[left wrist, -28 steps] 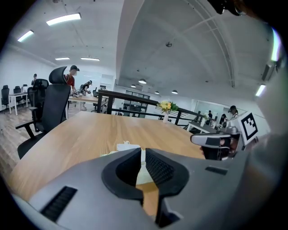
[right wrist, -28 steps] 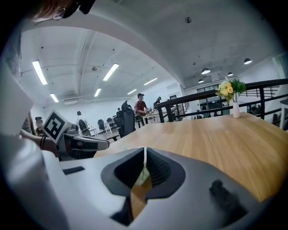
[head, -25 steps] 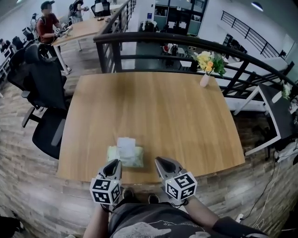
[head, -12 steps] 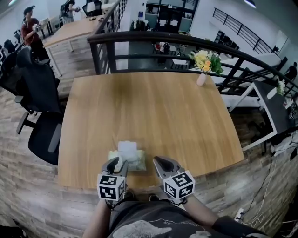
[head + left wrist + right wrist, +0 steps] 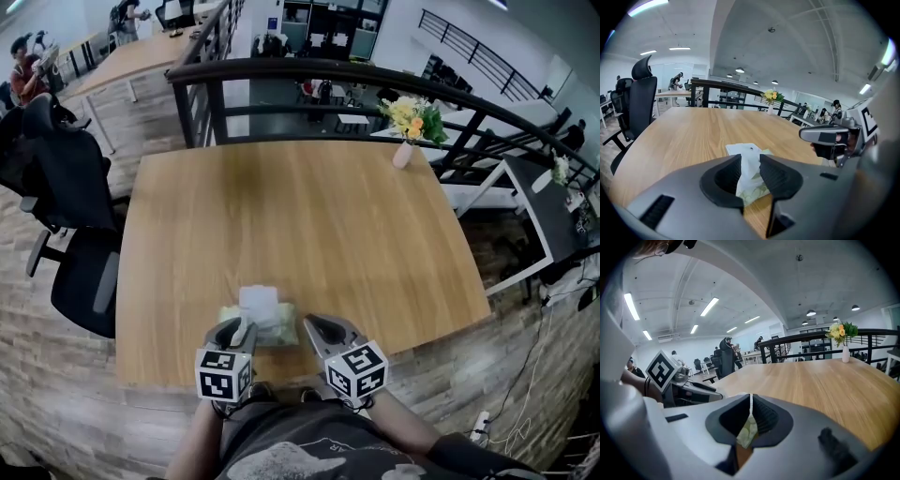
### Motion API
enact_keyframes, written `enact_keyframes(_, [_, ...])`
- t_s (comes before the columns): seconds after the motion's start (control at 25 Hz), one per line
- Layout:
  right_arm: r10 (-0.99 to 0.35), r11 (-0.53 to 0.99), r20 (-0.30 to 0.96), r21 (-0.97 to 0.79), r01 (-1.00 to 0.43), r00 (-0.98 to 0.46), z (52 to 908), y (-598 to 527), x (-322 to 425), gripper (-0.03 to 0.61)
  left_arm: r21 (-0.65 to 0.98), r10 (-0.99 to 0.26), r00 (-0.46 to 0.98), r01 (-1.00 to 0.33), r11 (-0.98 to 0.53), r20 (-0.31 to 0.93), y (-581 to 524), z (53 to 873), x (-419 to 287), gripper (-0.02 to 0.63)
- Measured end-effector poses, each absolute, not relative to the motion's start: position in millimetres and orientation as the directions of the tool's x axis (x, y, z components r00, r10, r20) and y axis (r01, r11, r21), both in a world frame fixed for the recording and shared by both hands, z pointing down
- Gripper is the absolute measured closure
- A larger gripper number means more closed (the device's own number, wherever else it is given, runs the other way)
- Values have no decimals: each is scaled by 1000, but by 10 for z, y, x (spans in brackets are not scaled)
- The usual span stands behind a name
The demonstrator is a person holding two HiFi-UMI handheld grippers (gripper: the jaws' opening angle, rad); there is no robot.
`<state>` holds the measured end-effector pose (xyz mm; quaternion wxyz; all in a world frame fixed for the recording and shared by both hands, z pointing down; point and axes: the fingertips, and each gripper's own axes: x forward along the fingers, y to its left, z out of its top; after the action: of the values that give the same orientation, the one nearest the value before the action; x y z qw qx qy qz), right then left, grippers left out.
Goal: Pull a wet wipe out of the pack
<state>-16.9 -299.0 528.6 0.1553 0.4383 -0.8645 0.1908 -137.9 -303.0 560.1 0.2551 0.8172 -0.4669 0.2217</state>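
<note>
Round-cornered wood-grain tabletop, smooth and bare apart from the soft pale-green pack, which lies near your front edge. A white wipe stands up crumpled from the top of the pack. Far right corner: small vase of yellow flowers, well apart from the pack. A black metal railing runs behind the far edge, and a black office chair sits off the left side. Nothing stands between your grippers and the pack.

Left gripper is at the pack's near left. Its jaws have just been opening and stand wide, with the wipe showing in the gap and the pads not pressing it. Right gripper is just beside the pack's right end, jaws drawn to a thin slit with green print showing below. You can't tell whether they pinch it.
</note>
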Motion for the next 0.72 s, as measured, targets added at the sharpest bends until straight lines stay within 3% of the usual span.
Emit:
enact_keyframes(0.32, [-657, 575, 469, -195, -795, -590, 5402, -3024, -382, 549, 261, -624, 524, -845, -467, 580, -3000, 5586, -1442, 582])
enact_keyframes(0.72, [-556, 655, 538, -186, -732, -634, 5592, -3038, -720, 549, 309, -582, 590, -800, -514, 560, -2966, 5580, -1422, 598])
